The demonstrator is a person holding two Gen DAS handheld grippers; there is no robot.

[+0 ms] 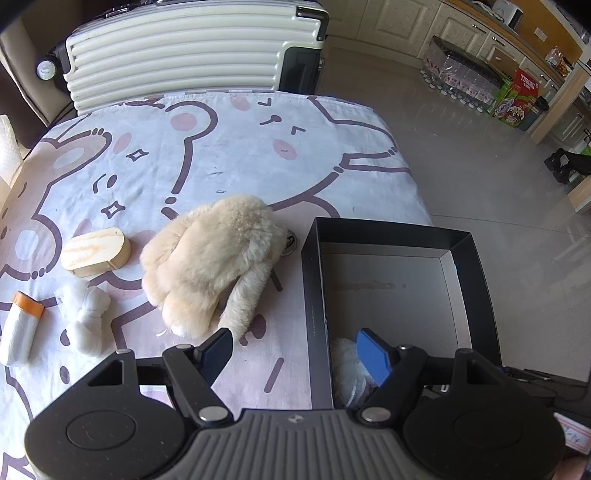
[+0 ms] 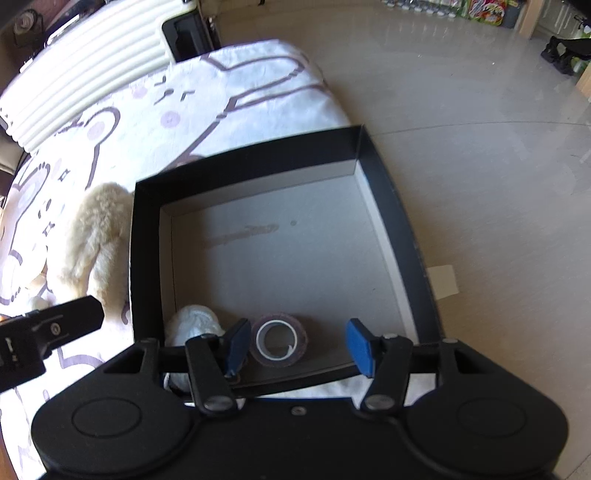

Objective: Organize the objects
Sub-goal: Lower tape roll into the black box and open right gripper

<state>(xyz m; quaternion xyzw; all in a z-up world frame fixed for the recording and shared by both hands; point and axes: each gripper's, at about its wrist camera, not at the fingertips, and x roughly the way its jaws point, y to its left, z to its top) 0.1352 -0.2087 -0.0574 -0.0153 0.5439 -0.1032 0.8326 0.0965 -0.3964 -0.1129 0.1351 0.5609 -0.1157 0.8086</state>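
A cream ribbed hard-shell suitcase (image 1: 184, 55) stands at the far end of the table, touching the edge of the cloth. The tablecloth (image 1: 229, 147) is white with purple-outlined cartoon bears and pink cheeks. The floor (image 1: 480, 177) to the right is pale grey tile, glossy, with window glare. Cream panelled cabinets (image 1: 399, 26) line the far wall. Shrink-wrapped packs of clear bottles (image 1: 458, 79) sit on the floor before them, just beside a green and red Tuborg carton (image 1: 517, 99). A black object (image 1: 569, 166) lies on the floor further right; its type cannot be determined. A small pale paper scrap (image 2: 445, 282) lies on the floor beside the table.
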